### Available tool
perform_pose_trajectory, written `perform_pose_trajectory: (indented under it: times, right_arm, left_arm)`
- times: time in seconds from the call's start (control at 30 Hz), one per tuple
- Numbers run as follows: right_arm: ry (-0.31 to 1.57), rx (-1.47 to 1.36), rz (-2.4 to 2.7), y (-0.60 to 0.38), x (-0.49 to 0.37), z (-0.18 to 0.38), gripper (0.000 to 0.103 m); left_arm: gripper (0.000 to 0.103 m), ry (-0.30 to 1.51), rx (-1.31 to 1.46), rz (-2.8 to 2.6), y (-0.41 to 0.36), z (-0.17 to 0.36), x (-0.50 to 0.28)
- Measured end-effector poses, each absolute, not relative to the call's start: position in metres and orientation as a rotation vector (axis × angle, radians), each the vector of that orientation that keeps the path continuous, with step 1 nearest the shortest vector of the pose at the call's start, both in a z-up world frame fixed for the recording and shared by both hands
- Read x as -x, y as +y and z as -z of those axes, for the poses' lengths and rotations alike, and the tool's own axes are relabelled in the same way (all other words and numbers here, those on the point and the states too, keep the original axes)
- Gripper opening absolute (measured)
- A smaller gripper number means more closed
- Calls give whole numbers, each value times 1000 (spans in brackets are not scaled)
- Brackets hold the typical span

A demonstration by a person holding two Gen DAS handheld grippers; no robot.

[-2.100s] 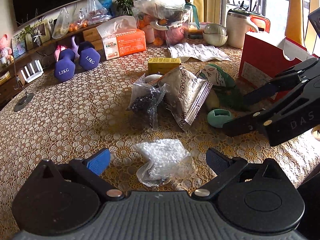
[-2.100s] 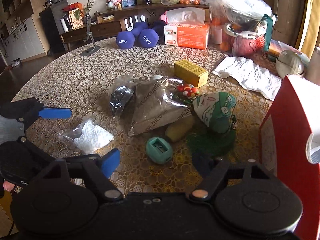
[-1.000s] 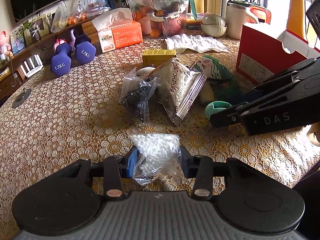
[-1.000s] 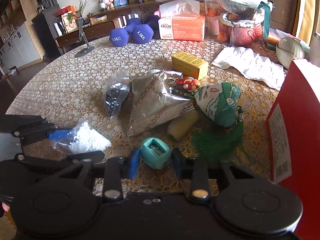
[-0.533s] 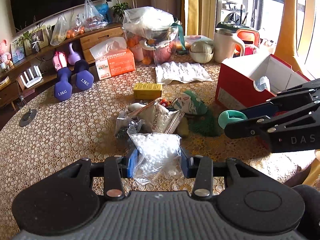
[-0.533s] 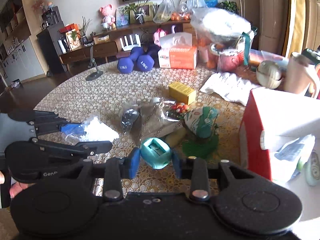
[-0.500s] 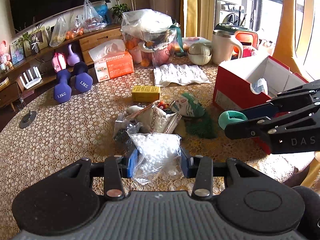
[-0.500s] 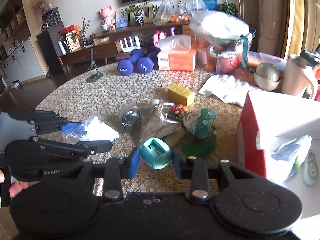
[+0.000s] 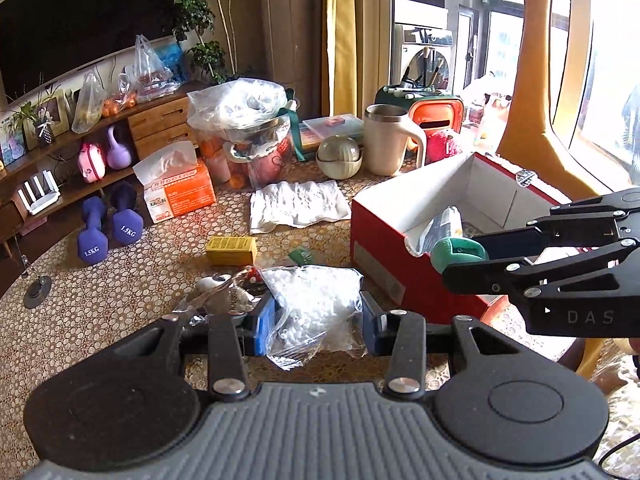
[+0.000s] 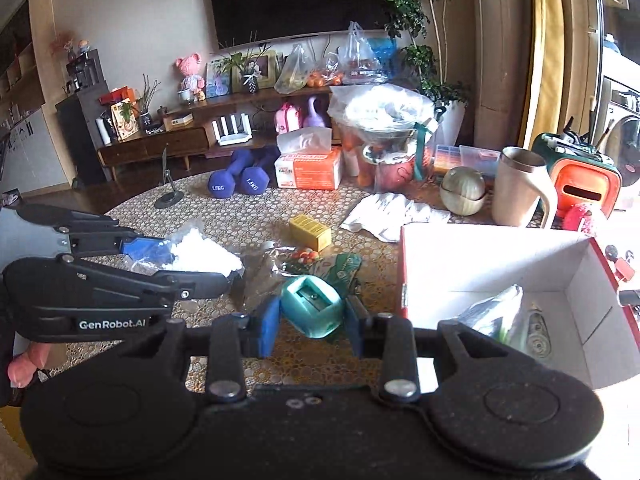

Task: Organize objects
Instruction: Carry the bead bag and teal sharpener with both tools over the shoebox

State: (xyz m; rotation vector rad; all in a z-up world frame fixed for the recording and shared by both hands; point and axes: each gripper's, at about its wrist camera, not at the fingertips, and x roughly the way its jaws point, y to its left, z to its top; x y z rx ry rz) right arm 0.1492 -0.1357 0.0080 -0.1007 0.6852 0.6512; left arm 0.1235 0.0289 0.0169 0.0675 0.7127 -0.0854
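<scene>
My left gripper (image 9: 318, 320) is shut on a clear bag of white beads (image 9: 316, 304), lifted above the table. My right gripper (image 10: 312, 322) is shut on a teal pencil sharpener (image 10: 312, 306), also in the air; from the left wrist view the sharpener (image 9: 458, 252) hangs by the near corner of the red box (image 9: 384, 248). The box (image 10: 500, 264) is open, white inside, with a plastic bag (image 10: 496, 316) and a tape dispenser (image 10: 538, 340) in it. The left gripper (image 10: 208, 264) with its bag sits left of the right one.
On the lace-covered table (image 9: 100, 288) lie a silver foil pouch (image 10: 260, 268), a yellow box (image 9: 231, 250), a green patterned pouch (image 10: 340, 266), a white cloth (image 9: 298, 204), blue dumbbells (image 9: 110, 232), a tissue box (image 9: 178, 192), a mug (image 9: 390, 146) and a bagged bowl (image 9: 250, 136).
Both grippers have risen off the table with their loads, the bead bag and the sharpener, and moved toward the red box, whose open inside has come into view.
</scene>
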Motion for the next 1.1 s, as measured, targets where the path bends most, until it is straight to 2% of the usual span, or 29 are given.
perform_pose_trajectory:
  times: [0.6,1.1]
  right_arm:
    - [661,75,-413,-254,-192,-7,33]
    - [772,78,-325,-307,-265,38,34]
  left_arm:
    - [42,748,-108,191,-74,-13,-181]
    - [42,920,-120,292,-152,38,-256]
